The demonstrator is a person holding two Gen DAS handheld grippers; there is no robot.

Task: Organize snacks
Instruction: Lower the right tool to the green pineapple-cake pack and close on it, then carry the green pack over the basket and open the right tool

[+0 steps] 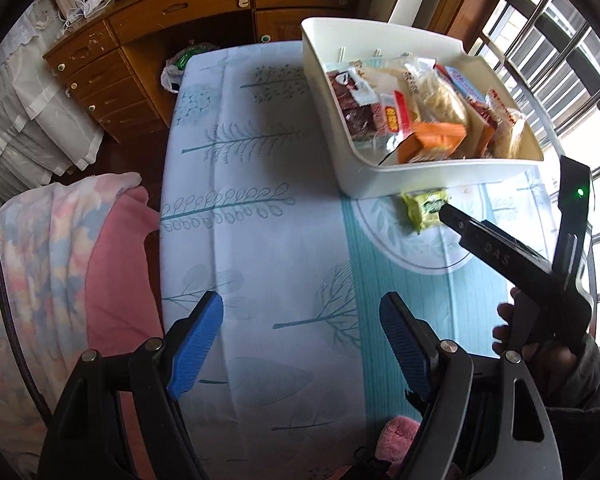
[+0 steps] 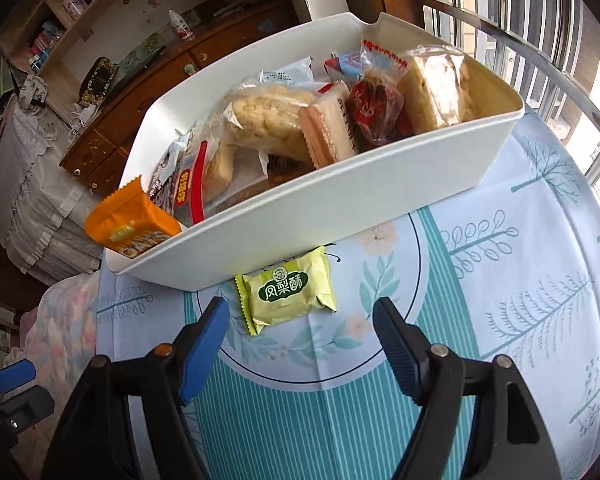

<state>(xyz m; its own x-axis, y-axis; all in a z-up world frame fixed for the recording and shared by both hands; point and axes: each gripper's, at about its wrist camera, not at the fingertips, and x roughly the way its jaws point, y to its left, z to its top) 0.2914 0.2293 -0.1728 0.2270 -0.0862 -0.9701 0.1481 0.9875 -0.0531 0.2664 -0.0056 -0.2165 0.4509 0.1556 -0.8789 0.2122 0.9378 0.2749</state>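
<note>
Both grippers, left point(image 1: 300, 320) and right point(image 2: 300, 328), gape empty; yellow snack point(image 2: 286, 290) touches bin point(image 2: 340, 216) wall

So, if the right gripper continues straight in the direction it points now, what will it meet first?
Most likely the yellow-green snack packet lying on the tablecloth, just ahead of the open right gripper. The white bin stands behind it. Depth is hard to judge.

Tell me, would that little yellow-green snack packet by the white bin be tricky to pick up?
Probably a little. The yellow-green packet lies flat on the tablecloth, so the open right gripper may need to scrape under it. Its glossy wrapper looks slippery and crinkly. It looks light and may slide against the white bin.
</note>
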